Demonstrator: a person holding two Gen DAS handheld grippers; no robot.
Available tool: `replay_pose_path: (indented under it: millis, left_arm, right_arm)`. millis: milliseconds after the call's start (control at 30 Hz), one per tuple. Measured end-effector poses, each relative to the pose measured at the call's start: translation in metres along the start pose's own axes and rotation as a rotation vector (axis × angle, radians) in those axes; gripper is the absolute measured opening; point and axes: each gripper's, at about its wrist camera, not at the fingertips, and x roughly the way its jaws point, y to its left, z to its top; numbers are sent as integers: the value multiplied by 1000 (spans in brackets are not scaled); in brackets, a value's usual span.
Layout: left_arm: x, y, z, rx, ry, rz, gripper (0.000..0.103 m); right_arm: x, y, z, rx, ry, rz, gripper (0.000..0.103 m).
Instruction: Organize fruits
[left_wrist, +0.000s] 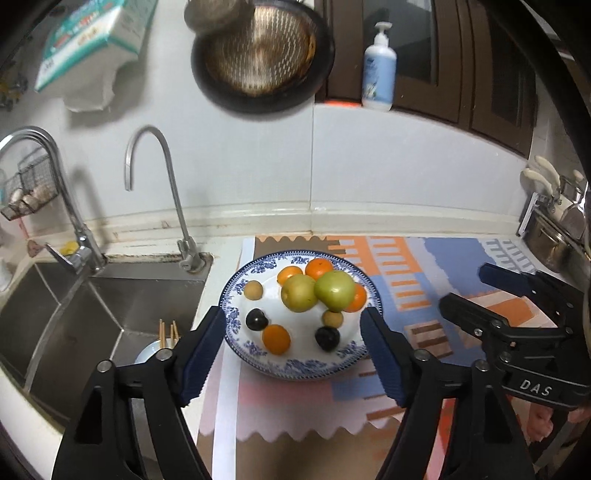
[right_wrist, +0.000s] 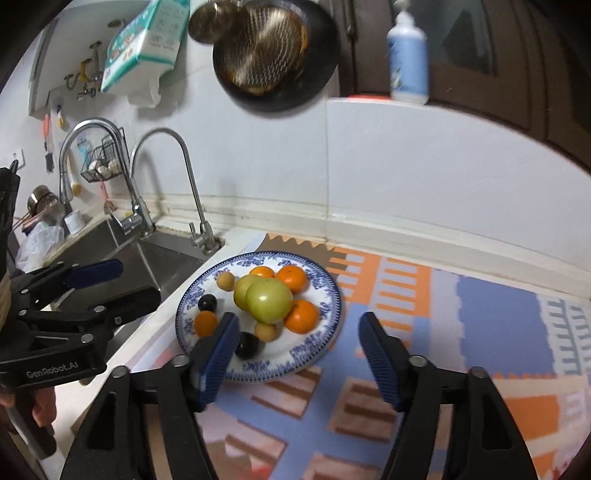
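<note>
Plainly, the left gripper (left_wrist: 293, 354) was spread wide and held nothing, its blue pads (left_wrist: 201, 354) hanging on either side of the near rim of the blue-and-white plate (left_wrist: 236, 295) without touching it. On that plate lay the fruits: two green ones (left_wrist: 334, 290) heaped in the middle against the oranges (left_wrist: 320, 267), a lone orange (left_wrist: 276, 339) toward the front, two dark plums (left_wrist: 256, 319) and two small tan fruits (left_wrist: 253, 290) (kind not clear). The plate sat on a patterned mat (left_wrist: 406, 266) just beside the sink (left_wrist: 110, 306).

The right gripper (right_wrist: 297, 354) was likewise wide apart and empty, hovering above the mat, its left pad (right_wrist: 218, 354) in front of the plate's near edge. Both tools pointed forward and downward toward the counter, side by side, with a bit of the left hand (right_wrist: 42, 406) visible on its handle.
</note>
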Motion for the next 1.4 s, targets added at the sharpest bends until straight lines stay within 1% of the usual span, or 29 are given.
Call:
replay_pose_path:
  millis: [67, 100, 133, 167, 200, 267, 367, 500, 667, 1000, 1133, 1400]
  left_arm:
    - [-17, -9, -4, 12, -31, 25, 82]
    - [-27, -14, -8, 20, -49, 40, 82]
    - [-33, -18, -10, 26, -60, 49, 84]
    - [-41, -22, -13, 32, -73, 61, 87]
    - [-48, -27, -16, 39, -87, 76, 88]
    - [-61, -35, -22, 58, -109, 97, 90]
    - [-80, -46, -31, 67, -125, 82, 93]
    - [-103, -58, -42, 74, -146, 76, 96]
    - [-129, -70, -54, 90, -166, 70, 98]
    - [-166, -81, -69, 92, -189, 35, 101]
    - [-174, -84, -71, 96, -199, 37, 103]
    - [-185, -86, -76, 96, -206, 41, 103]
  right_arm:
    - [-20, -1, -7, 2, -17, -29, 74]
    - [-29, -2, -9, 6, -21, -41, 75]
    - [-38, -4, -13, 19, -26, -53, 78]
    - [-47, -6, -17, 37, -30, -65, 83]
    - [-56, -9, -21, 53, -35, -76, 84]
    - [-74, -12, -28, 72, -44, -95, 84]
    - [-98, -17, -39, 89, -51, -113, 85]
    - [-130, -18, -51, 90, -75, -139, 89]
    - [-166, -17, -66, 91, -102, -165, 89]
    - [-208, -8, -87, 92, -121, -181, 89]
    - [-218, -6, -92, 97, -128, -189, 89]
    - [-235, 0, -99, 99, -144, -193, 89]
